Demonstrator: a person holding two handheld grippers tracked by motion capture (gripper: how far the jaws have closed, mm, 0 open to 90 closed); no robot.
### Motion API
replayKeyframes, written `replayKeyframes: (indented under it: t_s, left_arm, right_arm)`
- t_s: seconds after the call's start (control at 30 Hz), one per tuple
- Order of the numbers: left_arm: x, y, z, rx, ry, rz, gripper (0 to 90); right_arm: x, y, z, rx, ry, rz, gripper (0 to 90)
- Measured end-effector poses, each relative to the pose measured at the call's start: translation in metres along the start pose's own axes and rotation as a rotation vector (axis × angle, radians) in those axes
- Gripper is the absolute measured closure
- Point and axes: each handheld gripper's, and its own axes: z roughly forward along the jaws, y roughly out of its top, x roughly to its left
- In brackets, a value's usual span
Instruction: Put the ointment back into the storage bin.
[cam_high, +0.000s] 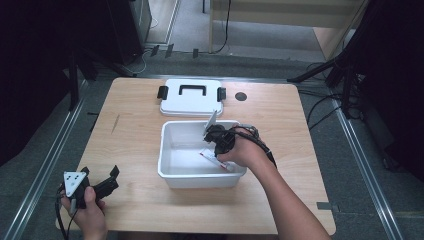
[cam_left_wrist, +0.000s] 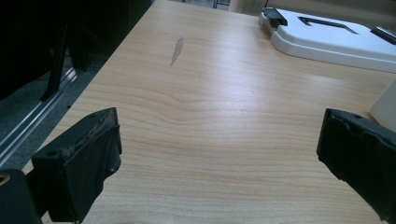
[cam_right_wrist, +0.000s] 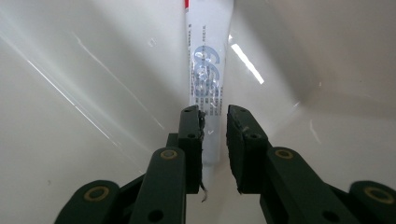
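A white tube (cam_right_wrist: 208, 60) with blue print and a red band lies inside the white plastic bin (cam_high: 165, 150) at the table's middle. In the right gripper view my right gripper (cam_right_wrist: 215, 135) points down into the bin, its two black pads closed on the tube's near end. From above, the right gripper (cam_high: 216, 145) is low in the bin's right half, with the tube (cam_high: 216, 161) slanting under the hand. My left gripper (cam_high: 100, 173) rests near the front left corner. Its jaws stand wide apart over bare wood (cam_left_wrist: 219, 144) with nothing between them.
The bin's white lid (cam_high: 191, 97), with a black handle and two black clasps, lies flat behind the bin; it is also at the top right as the lid (cam_left_wrist: 327, 39). A small black disc (cam_high: 241, 96) sits right of it. Tripod legs stand on the floor around the table.
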Motion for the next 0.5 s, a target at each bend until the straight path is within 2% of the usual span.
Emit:
replayKeyframes:
  t_s: [0.13, 0.2, 0.27, 0.33, 0.4, 0.5]
  left_arm:
    - [0.0, 0.0, 0.0, 0.0, 0.0, 0.0, 0.6]
    - [0.0, 0.0, 0.0, -0.001, -0.001, 0.0, 0.6]
    - [0.0, 0.0, 0.0, -0.001, -0.001, -0.001, 0.6]
    - [0.0, 0.0, 0.0, -0.001, -0.001, 0.0, 0.6]
    - [0.0, 0.0, 0.0, -0.001, -0.001, 0.0, 0.6]
    - [0.0, 0.0, 0.0, -0.001, 0.0, 0.0, 0.6]
  right_arm:
    - [0.0, -0.002, -0.002, -0.014, 0.021, -0.014, 70.3]
    - [0.001, -0.003, -0.004, -0.031, 0.028, -0.026, 62.9]
    - [0.001, -0.004, -0.011, -0.068, 0.018, -0.058, 54.2]
    - [0.001, -0.006, -0.019, -0.103, 0.022, -0.067, 45.2]
    - [0.002, -0.009, -0.028, -0.127, 0.028, -0.072, 39.9]
    - [0.002, -0.013, -0.042, -0.158, 0.009, -0.053, 29.7]
